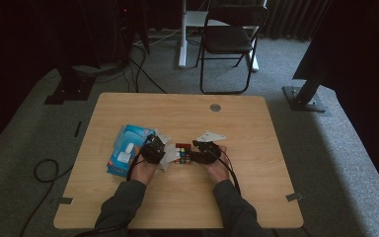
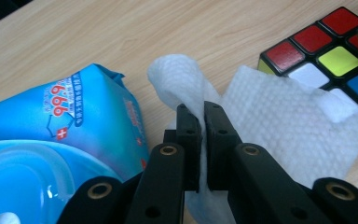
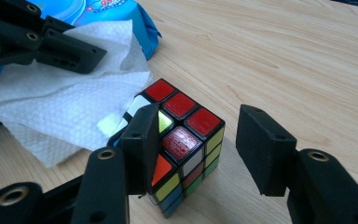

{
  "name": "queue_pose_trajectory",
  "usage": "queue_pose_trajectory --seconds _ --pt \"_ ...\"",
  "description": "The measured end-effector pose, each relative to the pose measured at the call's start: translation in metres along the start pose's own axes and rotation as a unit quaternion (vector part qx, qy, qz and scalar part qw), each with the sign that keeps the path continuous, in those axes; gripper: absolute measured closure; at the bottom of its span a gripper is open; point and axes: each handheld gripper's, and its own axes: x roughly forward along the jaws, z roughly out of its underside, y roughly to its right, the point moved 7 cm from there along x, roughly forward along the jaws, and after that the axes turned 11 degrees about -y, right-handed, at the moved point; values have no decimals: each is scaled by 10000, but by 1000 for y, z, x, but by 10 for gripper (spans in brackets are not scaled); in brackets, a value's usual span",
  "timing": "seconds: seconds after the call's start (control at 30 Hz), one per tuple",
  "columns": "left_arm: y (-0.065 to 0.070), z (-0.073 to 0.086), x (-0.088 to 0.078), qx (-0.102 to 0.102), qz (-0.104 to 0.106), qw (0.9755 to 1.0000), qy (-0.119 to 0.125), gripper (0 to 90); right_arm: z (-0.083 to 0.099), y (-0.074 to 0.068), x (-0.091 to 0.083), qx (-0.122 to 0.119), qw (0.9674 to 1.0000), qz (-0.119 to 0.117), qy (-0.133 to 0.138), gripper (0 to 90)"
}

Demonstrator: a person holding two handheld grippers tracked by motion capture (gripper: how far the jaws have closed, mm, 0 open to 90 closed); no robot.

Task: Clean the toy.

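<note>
White wipe (image 2: 279, 116) pinched in my left gripper (image 2: 201, 121) for cleaning; right gripper (image 3: 196, 149) open, straddling cube (image 3: 182, 140) corner to steady it, pads not pressing.

The high view looks forward and down from above the person's side, far enough to take in the whole counter (image 1: 128, 207). Each claw camera rides close behind its own jaws, low over the counter. All three views share the colour cube (image 1: 182, 153) and the white wipe (image 2: 284, 121).
</note>
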Motion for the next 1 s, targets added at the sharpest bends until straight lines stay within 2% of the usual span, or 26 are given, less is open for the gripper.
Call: queue_pose_trajectory --seconds 0.07,0.23,0.27,0.37,0.43,0.5,0.57,0.63,0.67,0.7,0.77,0.8,0.83,0.9,1.0 --pt "0 0 0 -14 -14 10000 10 865 0 0 0 -9 10000 -17 -15 505" --pt "-3 -4 -5 -19 -506 9986 148 865 -1 1 0 5 9999 -106 -17 582" --pt "-3 -4 -5 -19 -506 9986 148 865 -1 1 0 5 9999 -106 -17 582" --pt "-2 -9 -8 -185 -323 9987 363 865 -1 0 0 -12 9999 -155 -20 603" --pt "-2 -12 -10 -312 -214 9979 520 866 0 0 0 10 9999 -172 -16 608" --pt "-1 -15 -13 -347 -168 9970 671 866 0 0 0 48 9998 -197 -9 610" --pt "-1 -17 -13 -302 -324 9962 744 865 0 0 0 59 9998 -207 0 610" --pt "-3 -19 -12 -233 -577 9953 740 865 0 0 0 69 9998 -207 10 611" --pt "-5 -19 -10 -178 -775 9943 706 865 0 0 0 71 9998 -206 15 612" --pt "-6 -19 -10 -174 -852 9939 676 865 0 0 0 62 9998 -194 19 613" --pt "-9 -17 -7 -284 -715 9954 573 865 0 0 0 52 9998 -186 16 614" --pt "-10 -16 -5 -282 -731 9955 533 865 0 0 0 50 9998 -187 17 614" --pt "-9 -15 -4 -301 -655 9960 524 865 0 0 0 62 9998 -199 21 614" --pt "-6 -15 -2 -400 -302 9974 523 865 1 0 0 83 9997 -214 28 615" --pt "3 -17 0 -320 -137 9977 588 865 1 0 0 87 9997 -214 39 617"
